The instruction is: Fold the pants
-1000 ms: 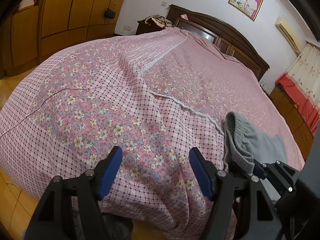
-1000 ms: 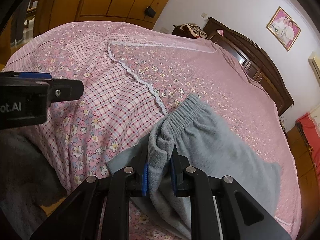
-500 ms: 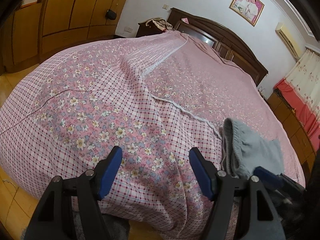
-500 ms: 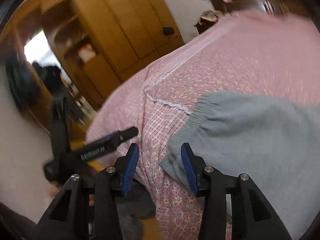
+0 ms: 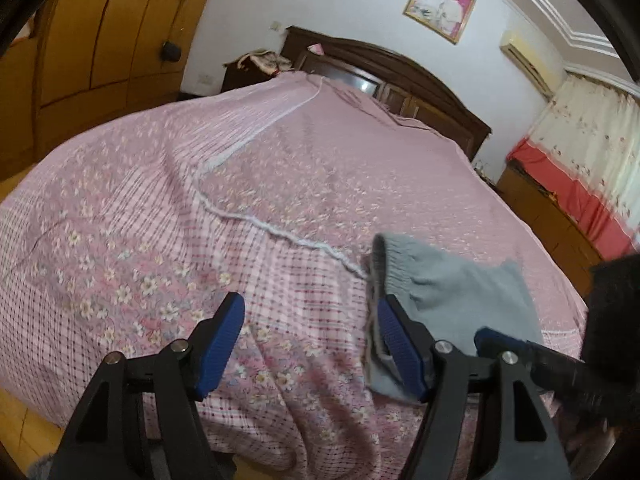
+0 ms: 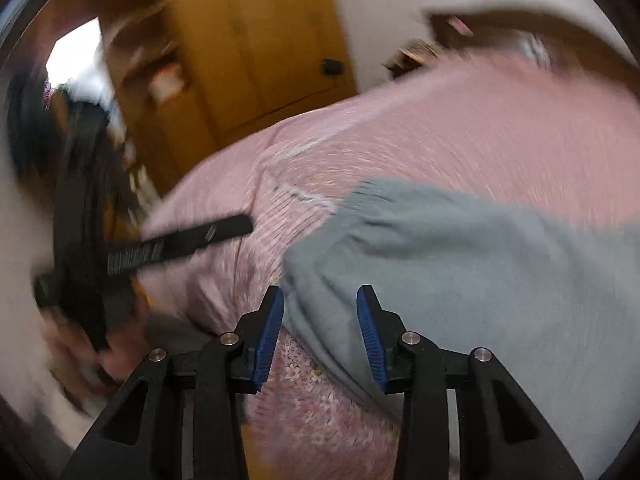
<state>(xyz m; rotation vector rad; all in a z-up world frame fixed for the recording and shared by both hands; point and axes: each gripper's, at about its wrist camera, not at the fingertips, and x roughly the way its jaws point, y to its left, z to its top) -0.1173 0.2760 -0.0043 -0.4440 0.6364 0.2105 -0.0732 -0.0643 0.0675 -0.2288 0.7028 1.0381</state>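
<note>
Grey pants (image 5: 460, 288) lie folded on the pink floral quilt (image 5: 200, 240) near the bed's front right edge, with the elastic waistband to the left. My left gripper (image 5: 309, 308) hangs open above the quilt just left of the waistband, nothing between its blue pads. In the blurred right wrist view, the jaws of my right gripper (image 6: 320, 300) are closing a little. A corner of the pants (image 6: 460, 248) shows in the gap, but the pads do not press on it. One left finger (image 6: 180, 240) reaches in from the left.
A dark wooden headboard (image 5: 400, 72) stands at the far end of the bed. Wooden wardrobes (image 5: 100, 32) line the left wall. A low cabinet (image 5: 552, 220) under red-and-cream curtains is at the right. Wood floor (image 5: 24, 428) shows below the quilt's hanging edge.
My right gripper let go of the pants' waistband, opened and swung round to the left. The pants now lie flat on the quilt. The left gripper shifted slightly and stayed open.
</note>
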